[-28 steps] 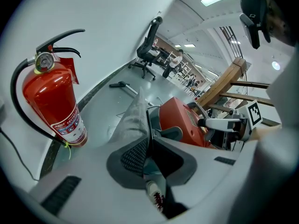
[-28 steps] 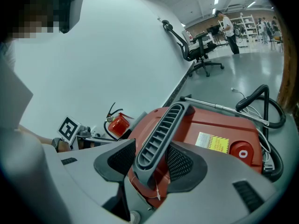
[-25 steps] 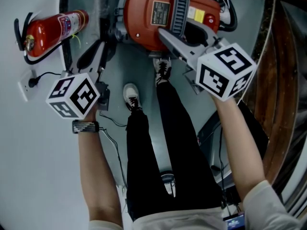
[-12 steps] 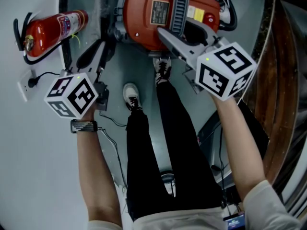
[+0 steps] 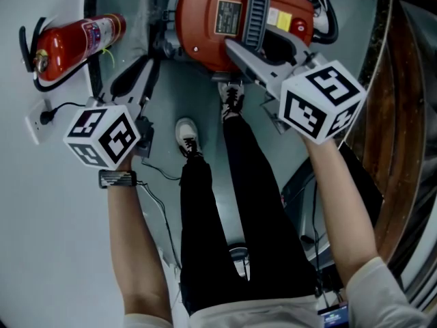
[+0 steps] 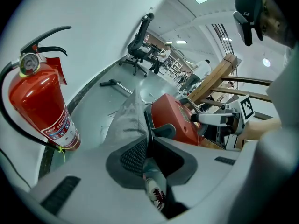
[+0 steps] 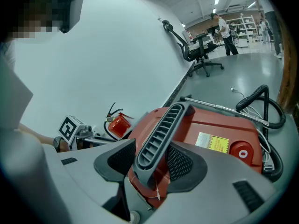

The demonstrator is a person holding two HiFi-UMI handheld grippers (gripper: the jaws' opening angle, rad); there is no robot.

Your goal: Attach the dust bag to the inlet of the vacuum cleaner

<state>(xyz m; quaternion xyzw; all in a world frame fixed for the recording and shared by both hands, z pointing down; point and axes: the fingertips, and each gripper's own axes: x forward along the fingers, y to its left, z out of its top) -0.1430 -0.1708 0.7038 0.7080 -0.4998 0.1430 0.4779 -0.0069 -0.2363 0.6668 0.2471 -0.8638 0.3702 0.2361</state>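
Observation:
The red vacuum cleaner [image 5: 218, 19] stands on the floor ahead of me, with a black ribbed handle [image 5: 255, 12] on top. My right gripper [image 5: 246, 50] is shut on that handle [image 7: 161, 134], a pad on each side. At the vacuum's left side hangs the grey dust bag [image 5: 145, 26]. My left gripper [image 5: 147, 70] has the bag's fabric [image 6: 128, 118] and black rim between its jaws. Its jaws [image 6: 148, 146] are opening, though the pads still touch the bag. The vacuum's inlet is hidden behind the bag.
A red fire extinguisher [image 5: 68, 43] leans at the wall on the left, beside a wall socket with a cable [image 5: 41, 118]. The person's shoes [image 5: 186, 135] stand just below the vacuum. A black hose [image 7: 266, 106] coils at its right. A wooden railing [image 5: 389, 115] runs along the right.
The left gripper's marker cube has tilted slightly in place. The right gripper, the vacuum and the bag have not visibly moved.

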